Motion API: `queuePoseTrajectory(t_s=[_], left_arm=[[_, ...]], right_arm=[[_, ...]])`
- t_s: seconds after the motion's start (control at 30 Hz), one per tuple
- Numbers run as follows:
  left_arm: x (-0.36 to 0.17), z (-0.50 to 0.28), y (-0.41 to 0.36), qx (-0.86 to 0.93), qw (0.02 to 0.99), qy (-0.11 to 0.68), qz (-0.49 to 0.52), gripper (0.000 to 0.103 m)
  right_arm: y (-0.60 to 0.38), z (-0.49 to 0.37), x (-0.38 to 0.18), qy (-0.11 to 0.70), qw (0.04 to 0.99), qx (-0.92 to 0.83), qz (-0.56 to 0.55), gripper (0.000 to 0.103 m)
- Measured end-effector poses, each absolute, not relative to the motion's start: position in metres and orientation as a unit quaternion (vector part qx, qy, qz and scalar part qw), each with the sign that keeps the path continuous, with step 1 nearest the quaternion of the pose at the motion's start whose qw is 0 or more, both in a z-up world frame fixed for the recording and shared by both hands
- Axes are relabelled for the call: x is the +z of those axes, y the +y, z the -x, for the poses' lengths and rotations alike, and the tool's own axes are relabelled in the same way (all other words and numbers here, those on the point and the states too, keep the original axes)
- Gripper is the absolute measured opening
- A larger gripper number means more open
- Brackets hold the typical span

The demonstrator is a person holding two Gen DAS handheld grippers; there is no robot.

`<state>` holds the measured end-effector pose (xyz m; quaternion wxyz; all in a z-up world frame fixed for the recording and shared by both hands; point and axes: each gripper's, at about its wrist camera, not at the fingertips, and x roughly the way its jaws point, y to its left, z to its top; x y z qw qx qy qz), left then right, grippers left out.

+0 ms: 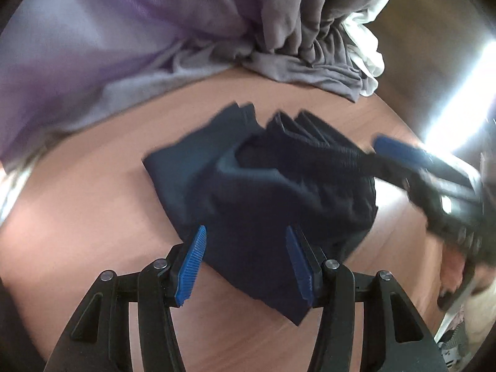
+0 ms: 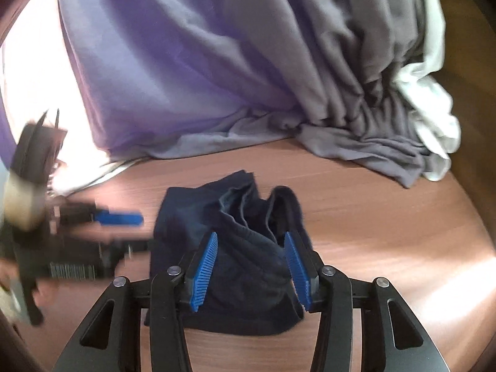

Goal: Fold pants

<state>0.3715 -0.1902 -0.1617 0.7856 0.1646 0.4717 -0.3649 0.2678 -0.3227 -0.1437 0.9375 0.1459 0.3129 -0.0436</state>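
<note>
In the left wrist view, a lilac sheet fills the upper left of the frame, with bunched grey bedding to its right at top centre, pushed back, probably to leave the wooden tabletop free for folding. At centre lie the navy pants, already gathered into a rough bundle with several layers stacked and one flat panel spread at centre left. The left gripper sits at bottom centre with its blue pads spread wide on either side of the bundle's near edge, holding nothing; it seems poised to pinch or press that edge. At centre right the right gripper reaches in, blurred, its blue finger tip by the ribbed waistband, likely there to steady or lift that end.

In the right wrist view, the left gripper shows blurred at centre left, just beside the bundle. The navy pants lie at centre with the waistband opening standing up. The right gripper at bottom centre has its pads apart, straddling the cloth without clamping it. White fabric hangs at upper right.
</note>
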Motion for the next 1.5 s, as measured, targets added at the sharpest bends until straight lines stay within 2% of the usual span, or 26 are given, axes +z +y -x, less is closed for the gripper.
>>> queuePoseTrajectory(t_s=[0.1,0.13,0.17,0.57,0.7,0.87,0.9,0.93,1.2,1.5], left_arm=[[-0.171,-0.366,-0.188,-0.361,0.794,0.463,-0.157,0.053],[-0.173,-0.365,-0.187,-0.359,0.796,0.462,-0.154,0.053],[-0.175,-0.365,-0.187,-0.358,0.796,0.464,-0.150,0.053],[-0.191,-0.359,-0.192,-0.372,0.792,0.451,-0.175,0.053],[-0.195,-0.361,-0.194,-0.371,0.789,0.455,-0.180,0.053],[-0.198,-0.357,-0.195,-0.370,0.792,0.447,-0.193,0.053],[-0.198,-0.356,-0.195,-0.369,0.792,0.445,-0.195,0.053],[-0.198,-0.356,-0.194,-0.368,0.793,0.445,-0.195,0.053],[-0.198,-0.355,-0.194,-0.357,0.798,0.445,-0.194,0.054],[-0.194,-0.354,-0.185,-0.339,0.804,0.457,-0.172,0.058]], right_arm=[[-0.325,-0.282,-0.145,0.321,0.934,-0.025,-0.152,0.049],[-0.327,-0.289,-0.146,0.326,0.932,-0.020,-0.155,0.058],[-0.328,-0.295,-0.148,0.329,0.931,-0.014,-0.159,0.060],[-0.348,-0.343,-0.176,0.379,0.899,-0.003,-0.220,0.058],[-0.348,-0.347,-0.178,0.393,0.890,0.012,-0.229,0.047],[-0.344,-0.359,-0.187,0.421,0.878,0.023,-0.227,0.045],[-0.344,-0.360,-0.187,0.421,0.877,0.024,-0.230,0.030],[-0.345,-0.359,-0.187,0.417,0.878,0.027,-0.235,0.021],[-0.355,-0.328,-0.154,0.320,0.908,0.030,-0.270,0.018],[-0.395,-0.318,-0.179,0.291,0.863,0.049,-0.411,0.017]])
